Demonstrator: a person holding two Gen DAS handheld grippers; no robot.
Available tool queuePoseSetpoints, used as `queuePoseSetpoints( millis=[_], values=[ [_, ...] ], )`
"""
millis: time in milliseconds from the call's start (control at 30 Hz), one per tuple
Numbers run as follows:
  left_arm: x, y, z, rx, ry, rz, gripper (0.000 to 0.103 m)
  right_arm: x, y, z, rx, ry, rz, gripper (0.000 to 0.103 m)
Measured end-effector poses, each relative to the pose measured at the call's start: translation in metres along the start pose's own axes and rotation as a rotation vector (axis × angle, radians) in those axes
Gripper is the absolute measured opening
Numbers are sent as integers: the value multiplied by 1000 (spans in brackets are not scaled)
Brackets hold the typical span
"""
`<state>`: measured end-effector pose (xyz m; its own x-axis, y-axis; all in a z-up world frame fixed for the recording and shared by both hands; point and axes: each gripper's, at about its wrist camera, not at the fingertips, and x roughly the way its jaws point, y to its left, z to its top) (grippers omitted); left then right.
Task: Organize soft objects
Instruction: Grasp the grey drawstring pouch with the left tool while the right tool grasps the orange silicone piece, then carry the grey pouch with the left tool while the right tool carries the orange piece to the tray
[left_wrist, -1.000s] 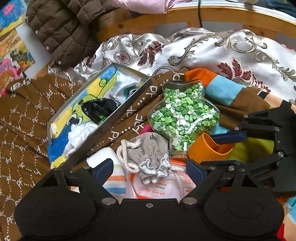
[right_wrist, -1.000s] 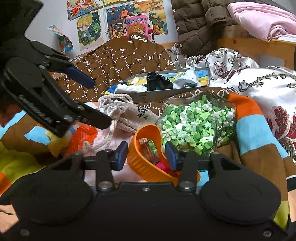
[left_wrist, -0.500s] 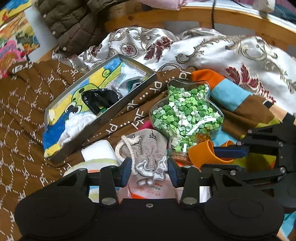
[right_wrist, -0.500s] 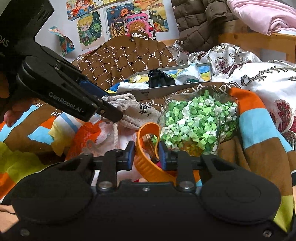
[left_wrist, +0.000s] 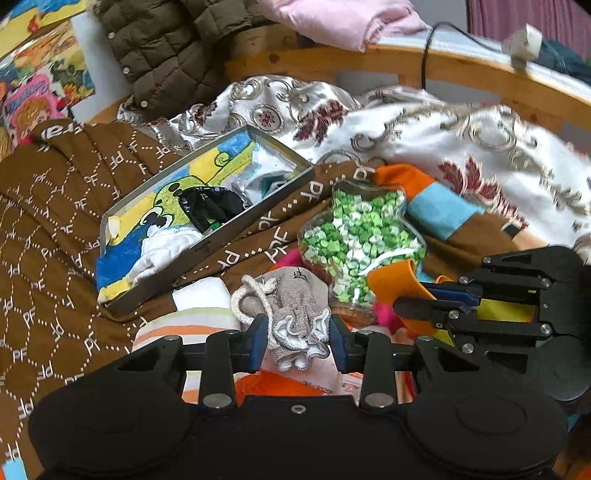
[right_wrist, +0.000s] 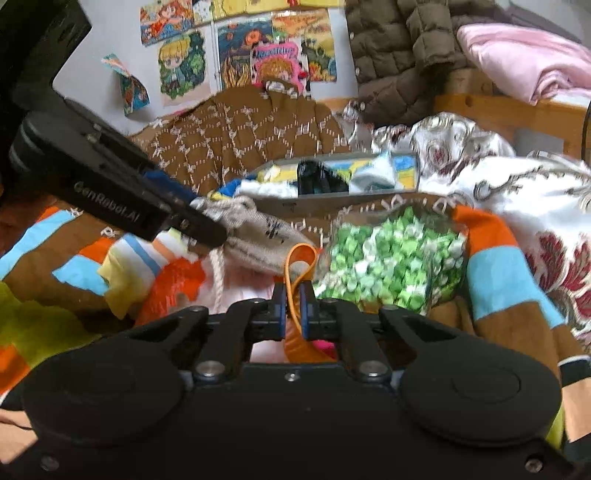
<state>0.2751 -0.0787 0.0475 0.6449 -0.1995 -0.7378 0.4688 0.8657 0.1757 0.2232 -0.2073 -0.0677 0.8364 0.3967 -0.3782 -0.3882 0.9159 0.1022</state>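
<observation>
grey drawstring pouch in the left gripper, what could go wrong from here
The left gripper, jaws closing, holds only the grey pouch's frilled mouth, so it may slip out. The star jar touches the pouch and the orange cup pinched by the right gripper; lifting either could tip it.

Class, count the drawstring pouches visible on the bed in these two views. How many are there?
1. The grey drawstring pouch lies beside the star-shaped jar, between the closing left gripper's fingers. Others may be buried under the clutter.
</observation>
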Motion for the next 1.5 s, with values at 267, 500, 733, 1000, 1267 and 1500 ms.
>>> queuePoseSetpoints(
  millis=[267,500,733,1000,1267,1500],
  values=[
    [-33,0,6,-67,-53,-20,37,-15,-1,12,1,-76,-40,2],
    [-58,-3,8,-83,-105,-34,36,-23,-4,17,3,-132,-83,2],
    [-67,8,17,-106,-161,-31,36,-32,-7,26,-3,-193,-114,2],
    [-67,34,31,-142,-243,-22,36,-28,-3,50,-31,-223,-135,2],
    [-46,87,46,-206,-305,32,36,16,1,98,-165,-205,-118,2],
    [-12,145,63,-295,-367,117,36,84,-5,144,-239,-165,-100,2]
  ],
)
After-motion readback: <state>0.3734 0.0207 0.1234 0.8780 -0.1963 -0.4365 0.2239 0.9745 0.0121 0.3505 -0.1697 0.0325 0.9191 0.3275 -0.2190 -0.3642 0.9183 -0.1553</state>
